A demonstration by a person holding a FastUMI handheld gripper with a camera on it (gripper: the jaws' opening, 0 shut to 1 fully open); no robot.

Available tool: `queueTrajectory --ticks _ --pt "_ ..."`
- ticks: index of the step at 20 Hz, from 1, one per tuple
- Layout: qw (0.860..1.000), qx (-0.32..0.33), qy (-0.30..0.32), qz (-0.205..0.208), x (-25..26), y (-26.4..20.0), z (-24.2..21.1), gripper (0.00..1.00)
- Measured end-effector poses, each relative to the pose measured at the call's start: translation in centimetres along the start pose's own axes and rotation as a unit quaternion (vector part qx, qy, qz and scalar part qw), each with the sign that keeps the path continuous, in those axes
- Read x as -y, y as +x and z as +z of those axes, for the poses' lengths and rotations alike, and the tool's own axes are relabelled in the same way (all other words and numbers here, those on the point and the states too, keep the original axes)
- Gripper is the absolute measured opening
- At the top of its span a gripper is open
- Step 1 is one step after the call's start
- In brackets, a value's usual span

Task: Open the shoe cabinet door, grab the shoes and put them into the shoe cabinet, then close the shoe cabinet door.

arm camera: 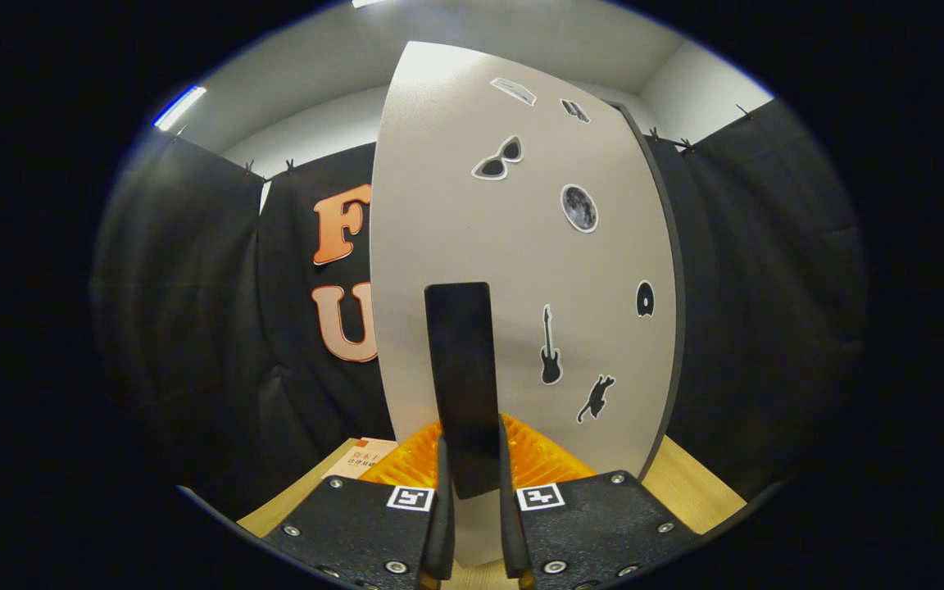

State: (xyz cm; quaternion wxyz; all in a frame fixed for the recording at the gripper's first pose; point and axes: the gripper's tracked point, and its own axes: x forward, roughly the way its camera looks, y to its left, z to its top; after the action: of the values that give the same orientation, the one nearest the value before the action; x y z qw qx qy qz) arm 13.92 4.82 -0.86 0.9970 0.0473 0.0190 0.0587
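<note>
The grey shoe cabinet door (456, 205), with several small stickers on it, stands upright straight in front of me. Its dark right edge shows, so the door is turned at an angle to me. A black vertical handle (460, 352) is fixed low on the door. My gripper (472, 447) is shut on this handle, whose lower part sits between the two fingers (550, 463), and both press on its sides.
A light wooden surface (689, 483) runs under the door on both sides. On it, left of the fingers, lies a small printed card (367, 457). Black cloth walls close the booth behind and to both sides.
</note>
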Motion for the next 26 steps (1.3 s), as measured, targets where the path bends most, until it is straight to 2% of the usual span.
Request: queueTrajectory --ticks 12,22,23,26 --pt "1.0 -0.004 -0.004 -0.026 4.7 -5.1 0.0 0.22" --pt "0.998 -0.004 -0.012 -0.06 6.5 -6.1 0.1 0.22" --pt "0.998 -0.004 -0.01 -0.064 6.6 -6.2 0.2 0.19" --pt "0.997 -0.006 -0.012 -0.072 6.7 -6.4 0.0 0.18"
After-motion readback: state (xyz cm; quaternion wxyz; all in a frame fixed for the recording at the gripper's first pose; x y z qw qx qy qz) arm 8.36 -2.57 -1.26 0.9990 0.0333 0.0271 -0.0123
